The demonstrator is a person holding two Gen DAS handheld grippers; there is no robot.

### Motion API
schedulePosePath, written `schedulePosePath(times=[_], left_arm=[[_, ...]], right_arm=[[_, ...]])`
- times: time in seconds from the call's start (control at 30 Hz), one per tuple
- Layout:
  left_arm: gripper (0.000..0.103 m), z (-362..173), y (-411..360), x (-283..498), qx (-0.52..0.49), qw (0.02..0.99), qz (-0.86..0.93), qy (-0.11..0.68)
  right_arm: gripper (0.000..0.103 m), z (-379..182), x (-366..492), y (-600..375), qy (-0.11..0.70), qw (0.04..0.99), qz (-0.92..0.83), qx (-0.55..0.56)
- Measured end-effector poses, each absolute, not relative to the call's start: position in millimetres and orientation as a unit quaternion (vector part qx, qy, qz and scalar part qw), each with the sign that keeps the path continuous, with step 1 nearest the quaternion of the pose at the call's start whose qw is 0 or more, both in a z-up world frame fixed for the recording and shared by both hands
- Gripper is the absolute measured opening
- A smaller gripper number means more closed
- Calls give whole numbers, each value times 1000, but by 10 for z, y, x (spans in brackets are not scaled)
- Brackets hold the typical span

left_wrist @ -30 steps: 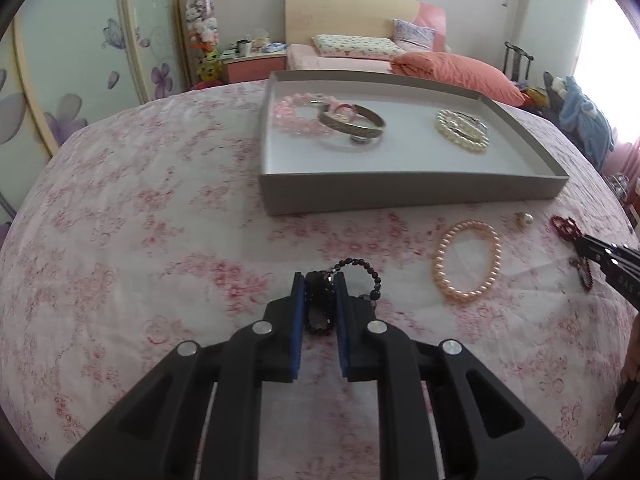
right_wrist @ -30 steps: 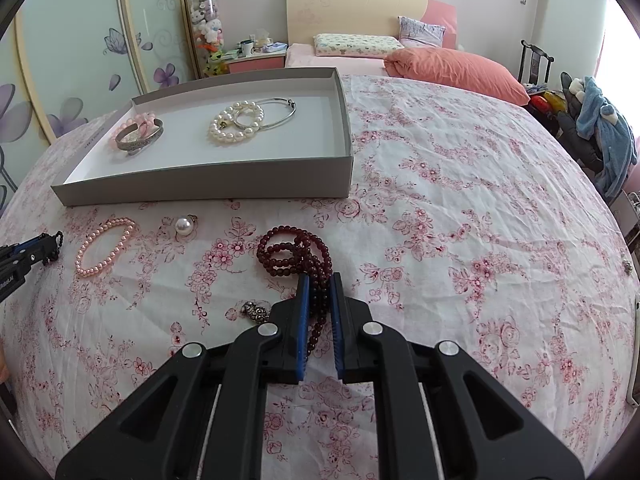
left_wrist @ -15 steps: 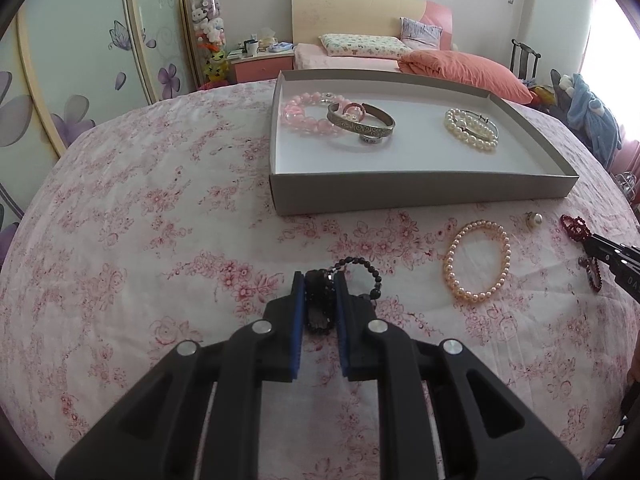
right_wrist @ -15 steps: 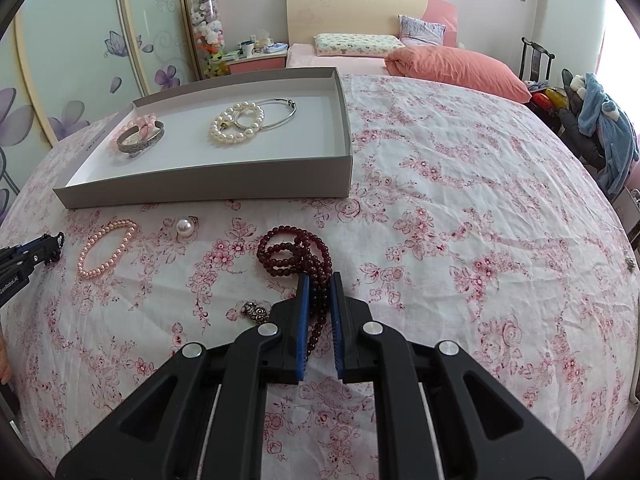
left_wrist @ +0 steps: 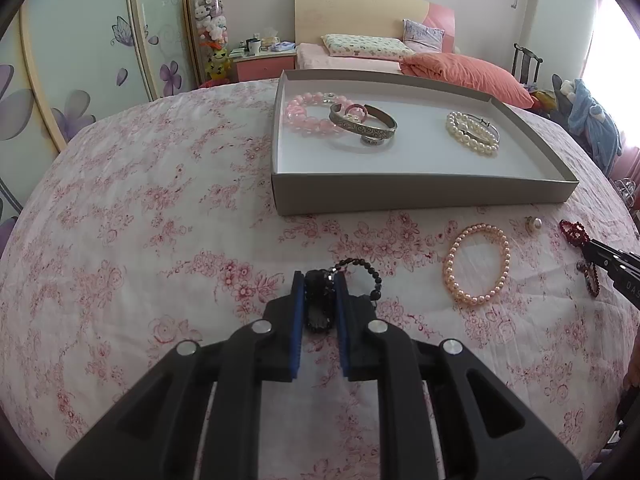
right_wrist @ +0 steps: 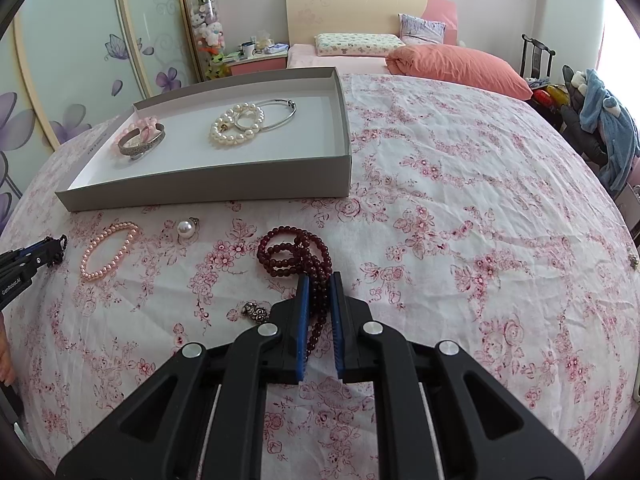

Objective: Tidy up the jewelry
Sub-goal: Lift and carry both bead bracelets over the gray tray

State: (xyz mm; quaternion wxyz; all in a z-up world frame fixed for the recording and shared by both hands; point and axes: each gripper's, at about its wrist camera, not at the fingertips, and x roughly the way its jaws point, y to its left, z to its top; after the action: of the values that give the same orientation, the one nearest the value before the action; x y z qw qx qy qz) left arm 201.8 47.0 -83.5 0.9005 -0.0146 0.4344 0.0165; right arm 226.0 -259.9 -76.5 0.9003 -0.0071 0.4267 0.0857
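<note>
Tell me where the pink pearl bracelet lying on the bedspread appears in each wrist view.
Left wrist view: pink pearl bracelet at right of centre, in front of the tray's right end.
Right wrist view: pink pearl bracelet at far left, in front of the tray's left end.
Shared landmark: grey tray, just behind it in both.

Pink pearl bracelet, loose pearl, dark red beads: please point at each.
Pink pearl bracelet [right_wrist: 109,250], right wrist view, bead strand.
Loose pearl [right_wrist: 185,227], right wrist view, its centre.
Dark red beads [right_wrist: 280,254], right wrist view, coiled loops.
</note>
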Motion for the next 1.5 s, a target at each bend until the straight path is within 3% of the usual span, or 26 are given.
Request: schedulePosePath(times=[0.6,1.1,1.5], left_arm=[[15,-823,498,2001,-23,902,14,431],[15,99,325,1601,-51,963,-5,264],[15,411,169,1608,-44,976,-2,211]], right_arm=[[9,-737,2251,-2627,418,904,92,13],[5,98,2055,-2492,285,946,149,50],[5,597,1992,-2329,202,961,179,57]])
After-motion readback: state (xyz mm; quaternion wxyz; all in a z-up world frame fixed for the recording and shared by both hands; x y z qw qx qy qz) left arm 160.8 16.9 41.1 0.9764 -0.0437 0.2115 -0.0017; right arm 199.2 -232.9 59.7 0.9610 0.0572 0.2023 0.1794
